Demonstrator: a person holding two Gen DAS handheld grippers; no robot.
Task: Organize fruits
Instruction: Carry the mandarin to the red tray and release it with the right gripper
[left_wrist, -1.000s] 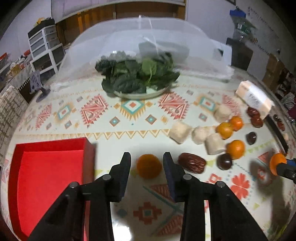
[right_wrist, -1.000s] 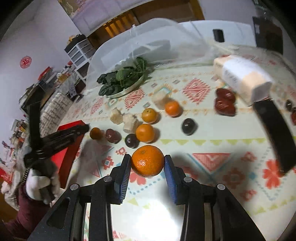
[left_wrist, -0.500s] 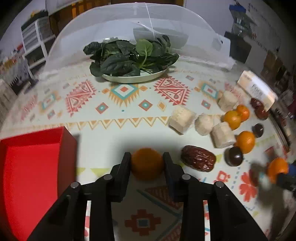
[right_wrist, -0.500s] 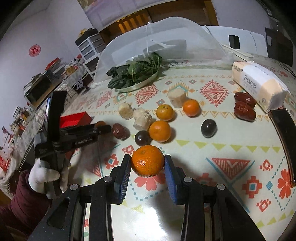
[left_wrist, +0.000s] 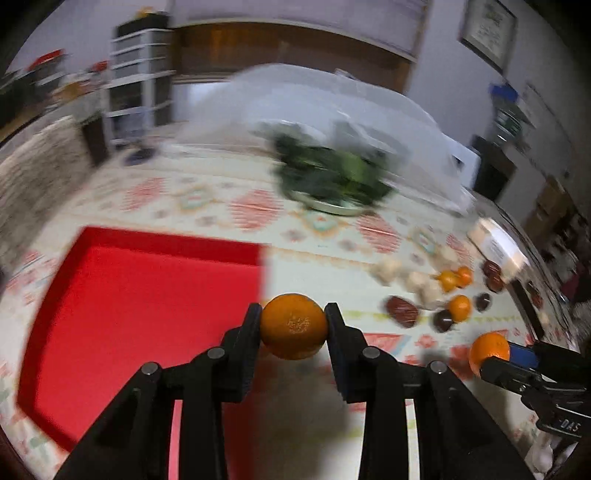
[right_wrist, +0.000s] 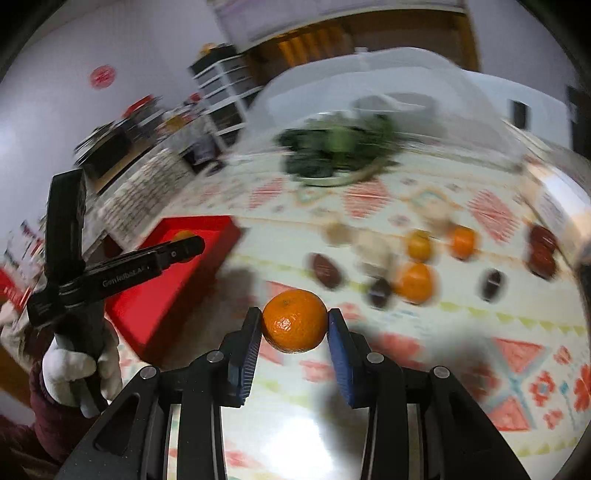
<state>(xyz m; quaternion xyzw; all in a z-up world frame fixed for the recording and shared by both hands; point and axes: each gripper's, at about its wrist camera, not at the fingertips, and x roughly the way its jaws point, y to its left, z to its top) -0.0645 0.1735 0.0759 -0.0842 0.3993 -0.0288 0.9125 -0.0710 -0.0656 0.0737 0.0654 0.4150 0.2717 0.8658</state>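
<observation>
My left gripper (left_wrist: 293, 313) is shut on a small orange (left_wrist: 293, 330), held above the table just right of the red tray (left_wrist: 129, 295). In the right wrist view that same left gripper (right_wrist: 192, 244) hangs over the tray's (right_wrist: 173, 295) near part with its orange (right_wrist: 183, 235). Shut on a second orange (right_wrist: 294, 325), my right gripper (right_wrist: 294, 314) is raised over the patterned cloth, right of the tray. The left wrist view shows it with its orange (left_wrist: 489, 349) at the right edge. More oranges (right_wrist: 415, 280), brown dates (right_wrist: 325, 269) and dark round fruits (right_wrist: 380, 291) lie on the cloth.
A plate of leafy greens (left_wrist: 332, 177) stands at the back under a white mesh cover (left_wrist: 314, 99). A tissue pack (left_wrist: 496, 247) lies far right. Pale root chunks (left_wrist: 386, 267) sit among the fruits. A white-gloved hand (right_wrist: 77, 373) holds the left gripper's handle.
The left gripper shut on the orange on the cloth, lifted it and swung left to the red tray. The right gripper carried its orange leftward too. Both views are now blurred.
</observation>
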